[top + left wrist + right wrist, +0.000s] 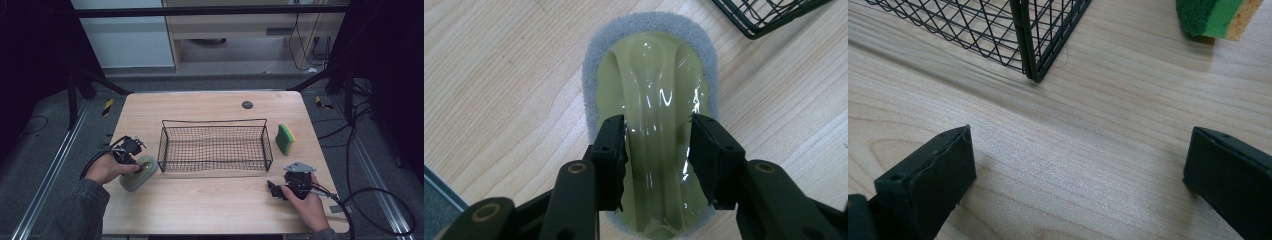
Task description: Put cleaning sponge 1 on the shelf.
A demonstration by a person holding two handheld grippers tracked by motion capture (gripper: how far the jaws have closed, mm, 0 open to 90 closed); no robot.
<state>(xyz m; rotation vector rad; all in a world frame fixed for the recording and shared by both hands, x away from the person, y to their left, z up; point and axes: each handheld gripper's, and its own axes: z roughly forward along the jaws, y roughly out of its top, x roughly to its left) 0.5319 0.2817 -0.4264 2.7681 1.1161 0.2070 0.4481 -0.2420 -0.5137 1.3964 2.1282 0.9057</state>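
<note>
A pale green scrubber [140,174] with a grey foam base lies flat on the wooden table, left of the wire basket [212,121]. My left gripper [137,168] points down onto it. In the left gripper view the scrubber [649,70] has a raised glossy handle, and the left gripper [658,127] has its two pads against the handle's sides. Near the front right of the table my right gripper [273,189] rests low with its jaws wide apart. In the right gripper view only bare wood lies within the right gripper [1078,150].
The black wire basket [1028,40] stands mid-table with nothing in it. A green and yellow sponge [285,138] stands on edge to its right; this sponge [1215,17] sits beyond the right jaws. A dark round grommet [247,104] is set in the far tabletop.
</note>
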